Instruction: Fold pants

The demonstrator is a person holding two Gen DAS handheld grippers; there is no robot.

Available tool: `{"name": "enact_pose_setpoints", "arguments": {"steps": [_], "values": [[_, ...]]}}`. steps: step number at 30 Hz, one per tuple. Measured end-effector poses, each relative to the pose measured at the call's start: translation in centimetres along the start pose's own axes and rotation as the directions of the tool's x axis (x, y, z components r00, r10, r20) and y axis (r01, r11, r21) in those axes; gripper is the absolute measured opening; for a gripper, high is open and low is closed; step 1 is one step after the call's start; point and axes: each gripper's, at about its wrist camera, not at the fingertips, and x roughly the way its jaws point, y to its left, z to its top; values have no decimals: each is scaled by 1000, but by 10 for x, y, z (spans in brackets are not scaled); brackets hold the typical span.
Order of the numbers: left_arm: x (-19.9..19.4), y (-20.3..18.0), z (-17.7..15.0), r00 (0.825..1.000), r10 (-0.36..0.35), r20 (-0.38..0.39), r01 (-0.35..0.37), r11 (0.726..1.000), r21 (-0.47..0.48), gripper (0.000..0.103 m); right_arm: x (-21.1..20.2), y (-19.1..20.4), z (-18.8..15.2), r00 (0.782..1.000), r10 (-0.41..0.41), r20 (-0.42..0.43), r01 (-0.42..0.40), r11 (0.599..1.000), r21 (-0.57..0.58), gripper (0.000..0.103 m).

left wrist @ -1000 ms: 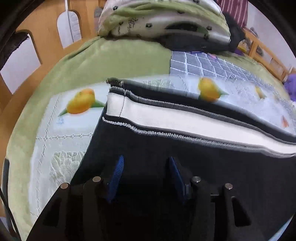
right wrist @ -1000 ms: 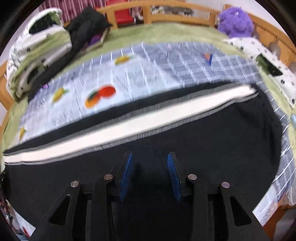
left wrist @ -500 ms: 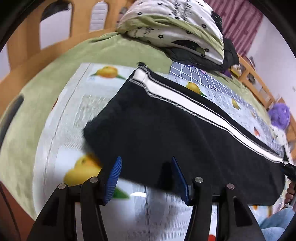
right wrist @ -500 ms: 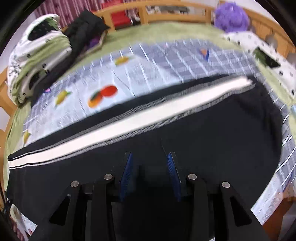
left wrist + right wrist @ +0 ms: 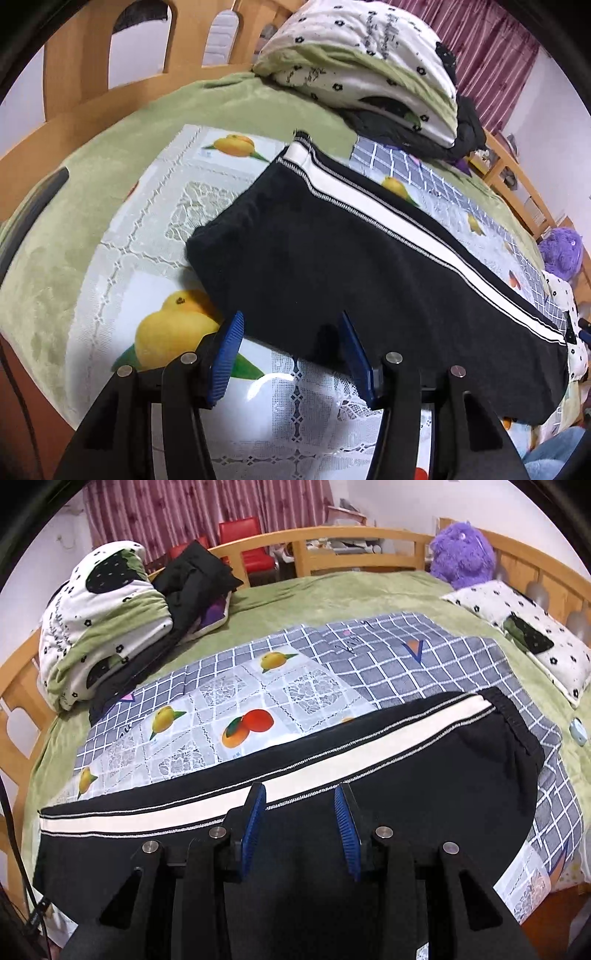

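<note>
Black pants [image 5: 332,266] with a white side stripe lie flat and lengthwise on the fruit-print cloth [image 5: 162,206] on the bed. In the left wrist view their leg end is at the left, with the open, empty left gripper [image 5: 291,332] just short of their near edge. In the right wrist view the pants [image 5: 424,794] span the frame, waistband at the right. The right gripper [image 5: 299,805] is open and empty above the black fabric, near the stripe.
A folded floral quilt [image 5: 99,627] and dark clothes [image 5: 192,579] are stacked at the far left of the bed. A purple plush [image 5: 461,554] and a pillow [image 5: 524,635] lie at the far right. A wooden rail [image 5: 351,542] rings the bed. Green blanket [image 5: 110,147] surrounds the cloth.
The left gripper pulled back off the pants to just outside their near edge and turned along their length. The right gripper rose slightly over the pants. The pants lie still.
</note>
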Motion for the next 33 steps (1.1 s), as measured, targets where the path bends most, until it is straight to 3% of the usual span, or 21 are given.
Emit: {"name": "enact_pose_setpoints", "arguments": {"steps": [5,12,17,19,24,27,33], "values": [[-1,9,-2,991,125,52,-127,991,39,51,-6,10,7,999,38,9,-38,999,31,39],[0,24,-6,996,67,59,-67,998,3,51,-5,34,3,992,126,-10,-126,992,33,39],[-7,41,-11,991,-112,72,119,987,-104,42,-3,39,-6,989,150,-16,-150,989,18,39],[-5,44,-9,988,-141,69,149,981,-128,41,-3,35,-11,986,168,-15,-168,985,34,39],[2,47,2,996,-80,47,87,983,-160,41,-5,35,-12,976,219,-11,-219,974,56,39],[14,55,12,996,-86,23,89,972,-216,41,-9,38,-13,969,246,10,-246,968,37,39],[34,50,33,999,-21,24,27,965,-260,41,3,45,-15,976,214,-31,-216,975,-61,39]]}}
